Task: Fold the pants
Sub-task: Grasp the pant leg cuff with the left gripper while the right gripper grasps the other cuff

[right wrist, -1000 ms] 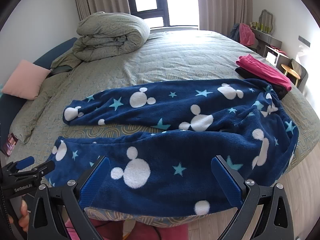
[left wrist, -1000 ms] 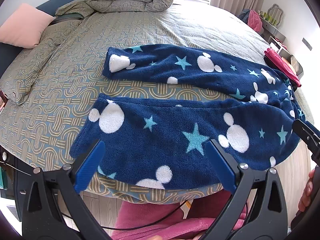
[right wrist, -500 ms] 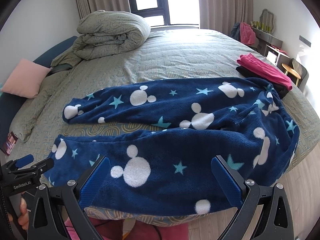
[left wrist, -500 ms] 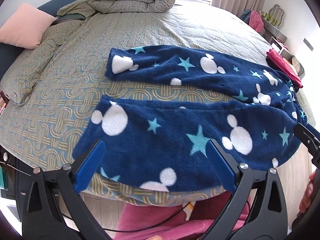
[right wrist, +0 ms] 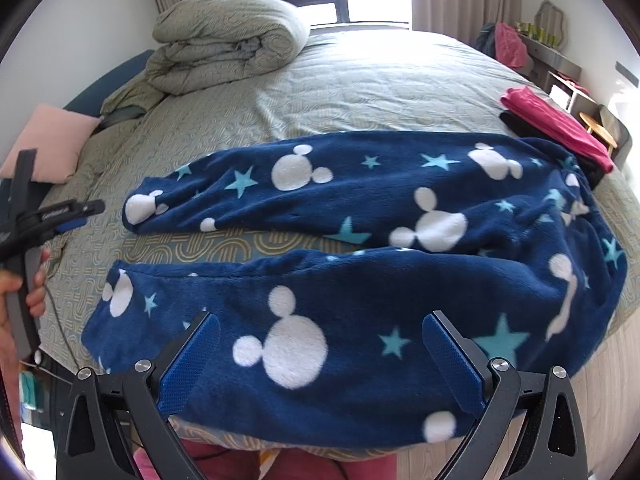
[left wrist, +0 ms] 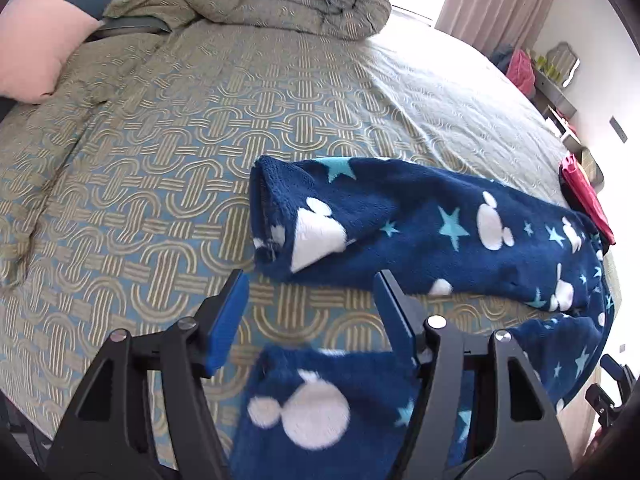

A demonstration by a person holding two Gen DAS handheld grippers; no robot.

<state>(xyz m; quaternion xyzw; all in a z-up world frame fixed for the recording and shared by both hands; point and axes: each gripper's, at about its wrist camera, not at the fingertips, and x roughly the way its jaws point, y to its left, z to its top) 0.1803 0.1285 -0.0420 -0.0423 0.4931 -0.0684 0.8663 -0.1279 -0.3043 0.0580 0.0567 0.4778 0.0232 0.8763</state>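
Observation:
Navy fleece pants (right wrist: 360,248) with white mouse heads and teal stars lie flat on the bed, legs spread apart and pointing left, waist at the right. In the left wrist view the pants (left wrist: 420,224) show the far leg's cuff close ahead and the near leg's cuff below. My left gripper (left wrist: 310,312) is open and empty, over the bed between the two cuffs; it also shows in the right wrist view (right wrist: 60,216) at the far left. My right gripper (right wrist: 320,356) is open and empty above the near leg's middle.
A patterned bedspread (left wrist: 160,160) covers the bed. A rolled duvet (right wrist: 228,40) lies at the back, a pink pillow (right wrist: 52,144) at the left. Folded pink and black clothes (right wrist: 560,128) sit at the right edge by the waist. Shelves stand against the right wall.
My left gripper has moved forward and left over the bed to the leg cuffs, and its jaws have narrowed somewhat. My right gripper has moved slightly closer to the near leg.

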